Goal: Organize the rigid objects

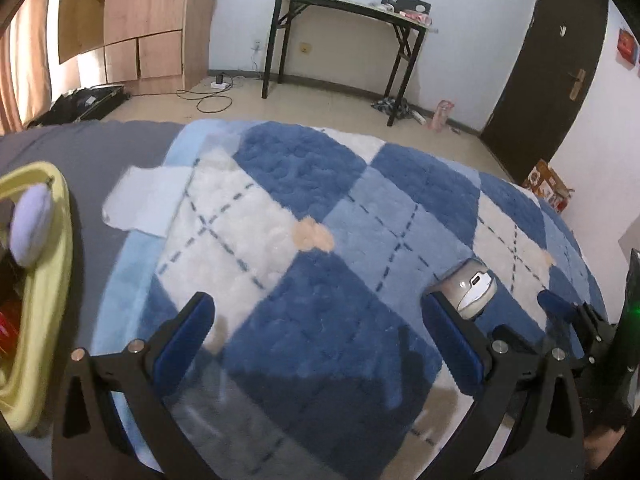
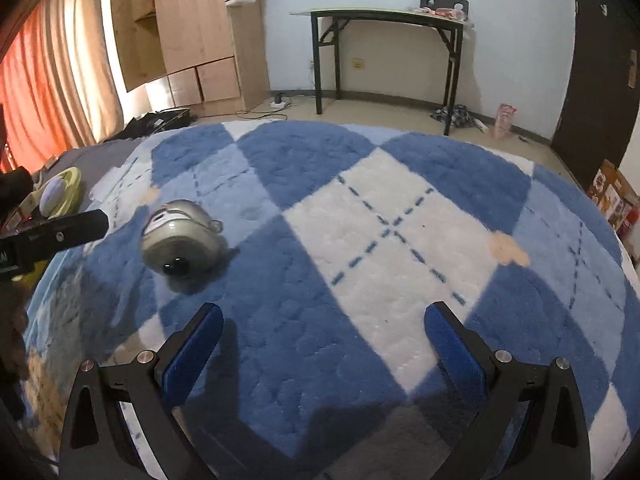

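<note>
Silver round gadget (image 2: 182,240), hard glossy shell with a dark lens-like dot, lies on the plush blue-white checked blanket (image 2: 360,264) toward its left edge, ahead-left of the right gripper (image 2: 322,332). Left gripper (image 1: 318,320) looks nearer, gadget just outside its right finger. Both grippers spread wide, holding nothing. Yellow plastic basket (image 1: 60,216) sits off the blanket's left edge.

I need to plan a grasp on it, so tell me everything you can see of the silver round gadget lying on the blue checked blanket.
The silver round gadget is a squat, disc-like body in what looks like matte grey plastic or metal, with a glossy black dome on the face turned toward the right wrist camera, a white labelled panel on top and a small loop at one side. It lies tilted on the plush blanket, casting a shadow. Seen from the left wrist, it sits just beyond the left claw's right-hand finger; whether they touch, I cannot tell.
</note>
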`<state>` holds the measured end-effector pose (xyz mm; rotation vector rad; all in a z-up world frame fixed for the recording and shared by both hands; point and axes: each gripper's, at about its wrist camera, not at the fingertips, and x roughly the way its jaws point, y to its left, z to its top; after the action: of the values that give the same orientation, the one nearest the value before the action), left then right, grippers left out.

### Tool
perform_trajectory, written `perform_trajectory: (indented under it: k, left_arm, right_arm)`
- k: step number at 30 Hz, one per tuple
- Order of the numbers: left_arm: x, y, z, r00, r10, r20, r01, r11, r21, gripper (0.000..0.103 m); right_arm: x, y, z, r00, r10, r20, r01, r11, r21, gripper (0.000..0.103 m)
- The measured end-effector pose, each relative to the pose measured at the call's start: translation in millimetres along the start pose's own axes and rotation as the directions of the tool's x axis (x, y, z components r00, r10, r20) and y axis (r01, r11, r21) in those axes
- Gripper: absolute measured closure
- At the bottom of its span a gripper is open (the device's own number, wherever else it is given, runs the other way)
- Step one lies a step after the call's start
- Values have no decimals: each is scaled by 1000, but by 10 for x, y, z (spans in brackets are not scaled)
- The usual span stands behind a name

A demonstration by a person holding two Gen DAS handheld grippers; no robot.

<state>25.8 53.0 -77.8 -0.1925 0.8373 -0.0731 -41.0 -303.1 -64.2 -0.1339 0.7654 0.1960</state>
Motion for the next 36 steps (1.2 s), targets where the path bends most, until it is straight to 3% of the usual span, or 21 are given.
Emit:
perform_trajectory:
  k: [2, 6, 10, 36]
  left_arm:
    - [80, -14, -56, 1000, 9, -7, -9, 1000, 20, 0]
    - [206, -58, -305, 998, 62, 1, -62, 984, 166, 0]
    - [221, -18, -297, 999, 36, -3, -35, 990, 134, 0]
    - [317, -103, -297, 997, 79, -11, -76, 984, 162, 0]
  right_arm:
    - [45, 27, -9, 1000, -20, -5, 20, 1000, -14, 0]
    - [90, 51, -9, 999, -41, -22, 40, 999, -30, 0]
    - [139, 79, -12, 997, -70, -29, 69, 997, -40, 0]
    - [195, 31, 6, 997, -66, -34, 64, 997, -48, 0]
